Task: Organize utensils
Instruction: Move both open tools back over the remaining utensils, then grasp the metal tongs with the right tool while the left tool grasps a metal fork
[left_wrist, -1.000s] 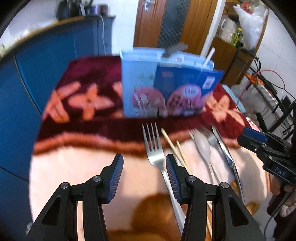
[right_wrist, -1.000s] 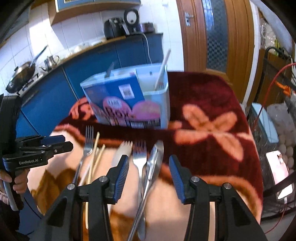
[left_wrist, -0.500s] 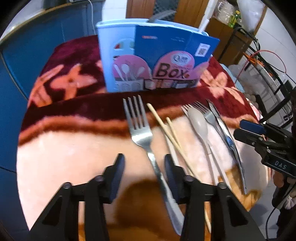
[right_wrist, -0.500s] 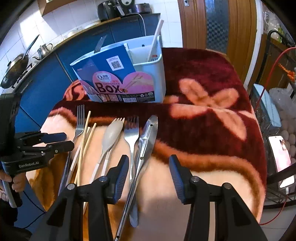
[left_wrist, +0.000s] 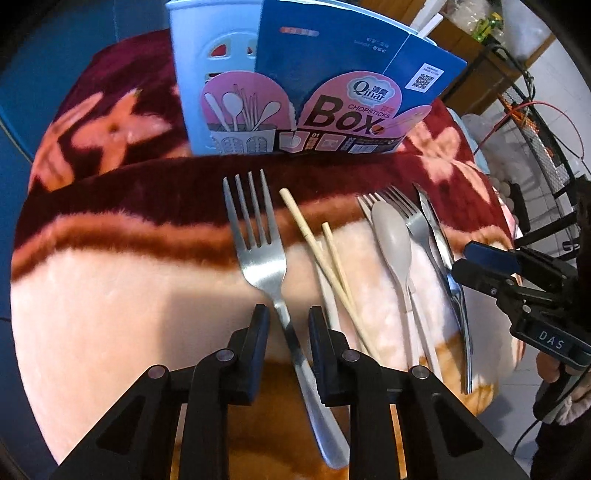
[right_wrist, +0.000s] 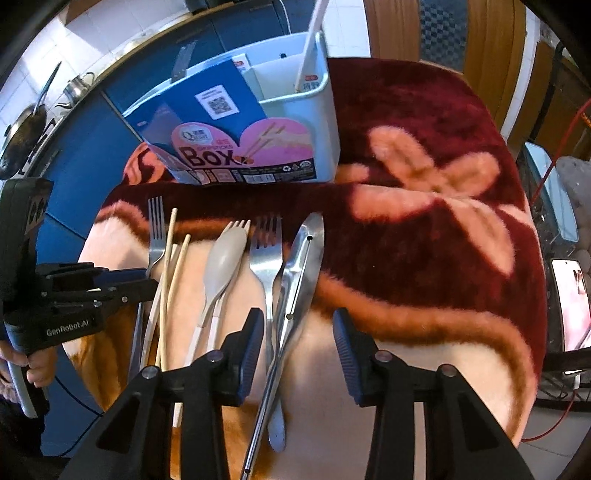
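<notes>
A steel fork (left_wrist: 260, 243) lies on the blanket, its handle running between the fingers of my left gripper (left_wrist: 286, 323), which is open around it. Beside it lie wooden chopsticks (left_wrist: 325, 254), a grey spork (left_wrist: 392, 243), a second fork (right_wrist: 266, 254) and steel tongs (right_wrist: 299, 273). My right gripper (right_wrist: 299, 334) is open, its jaws on either side of the tongs and the second fork's handle. A pale blue utensil box (right_wrist: 295, 110) with a blue cardboard sleeve (left_wrist: 354, 85) stands behind the utensils and holds a white utensil (right_wrist: 308, 48).
A maroon and peach floral blanket (right_wrist: 424, 192) covers the table. Blue kitchen cabinets (right_wrist: 77, 147) stand to the left. A wire rack with cables (left_wrist: 535, 122) and a phone (right_wrist: 569, 299) sit to the right. A wooden door (right_wrist: 480, 33) is behind.
Both grippers have moved forward and down toward the utensils. The left jaws have narrowed around the fork's handle. The right jaws now straddle the tongs.
</notes>
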